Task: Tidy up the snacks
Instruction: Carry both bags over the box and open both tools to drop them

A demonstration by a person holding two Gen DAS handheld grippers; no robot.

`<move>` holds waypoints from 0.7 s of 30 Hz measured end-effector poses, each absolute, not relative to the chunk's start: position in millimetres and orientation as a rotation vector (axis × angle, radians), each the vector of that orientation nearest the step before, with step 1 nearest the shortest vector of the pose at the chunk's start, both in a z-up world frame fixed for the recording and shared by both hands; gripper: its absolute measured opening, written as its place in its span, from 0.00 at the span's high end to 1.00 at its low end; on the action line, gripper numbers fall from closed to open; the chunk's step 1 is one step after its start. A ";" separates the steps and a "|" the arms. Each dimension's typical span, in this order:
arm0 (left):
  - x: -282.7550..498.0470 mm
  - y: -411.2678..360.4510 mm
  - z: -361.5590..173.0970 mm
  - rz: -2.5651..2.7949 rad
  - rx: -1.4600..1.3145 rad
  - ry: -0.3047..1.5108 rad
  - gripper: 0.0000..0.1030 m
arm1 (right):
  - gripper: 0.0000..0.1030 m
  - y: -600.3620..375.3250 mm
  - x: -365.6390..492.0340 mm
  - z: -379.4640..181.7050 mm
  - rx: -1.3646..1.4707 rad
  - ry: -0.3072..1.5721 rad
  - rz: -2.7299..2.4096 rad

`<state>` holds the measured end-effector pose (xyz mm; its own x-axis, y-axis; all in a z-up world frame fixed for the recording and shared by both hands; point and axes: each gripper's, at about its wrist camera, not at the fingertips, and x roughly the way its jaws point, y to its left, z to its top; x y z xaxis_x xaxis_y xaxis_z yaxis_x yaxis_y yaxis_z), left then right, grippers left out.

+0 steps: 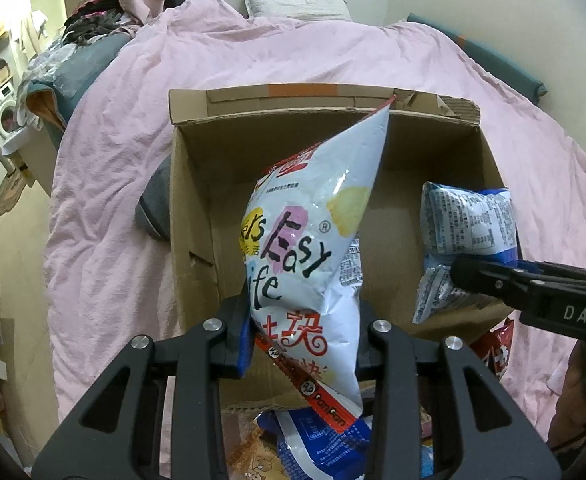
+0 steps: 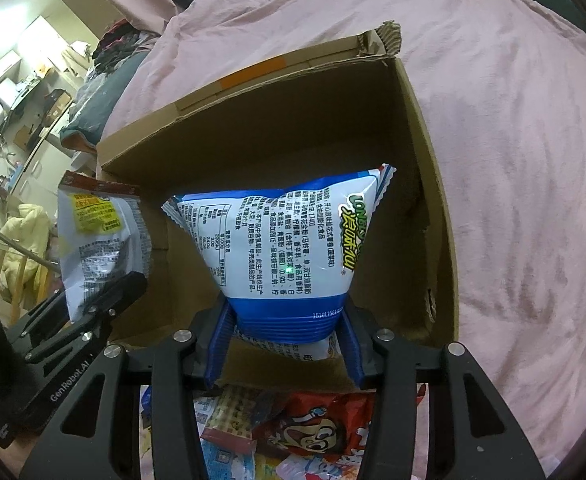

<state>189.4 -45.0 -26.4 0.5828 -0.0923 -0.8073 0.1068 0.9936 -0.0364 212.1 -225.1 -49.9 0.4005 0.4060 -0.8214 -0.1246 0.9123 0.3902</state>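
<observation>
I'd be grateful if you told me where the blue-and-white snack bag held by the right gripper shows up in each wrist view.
Left wrist view: blue-and-white snack bag at the right edge, inside the box's right wall.
Right wrist view: the bag at centre, pinched in the right gripper.
Shared landmark: the cardboard box.

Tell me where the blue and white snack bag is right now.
The blue and white snack bag is clamped in the right gripper, held over the open cardboard box toward its right wall.

Dim indoor light, bag glare — fisheye-warped, dark corners
</observation>
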 end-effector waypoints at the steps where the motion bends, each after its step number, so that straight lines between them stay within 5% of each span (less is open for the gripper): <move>1: 189.5 -44.4 -26.9 -0.114 0.015 0.945 0.69 | 0.50 -224.0 213.3 -49.2 0.285 1.110 0.344; 12: 189.0 -43.5 -21.0 -0.118 0.007 0.938 0.67 | 0.50 -227.4 208.9 -34.6 0.322 1.027 0.403; 17: 185.6 -42.7 -14.4 -0.117 0.000 0.906 0.31 | 0.46 -232.7 208.1 -31.6 0.354 1.006 0.413; 21: 183.6 -45.0 -8.7 -0.118 0.016 0.888 0.24 | 0.35 -235.5 207.4 -28.6 0.342 0.993 0.378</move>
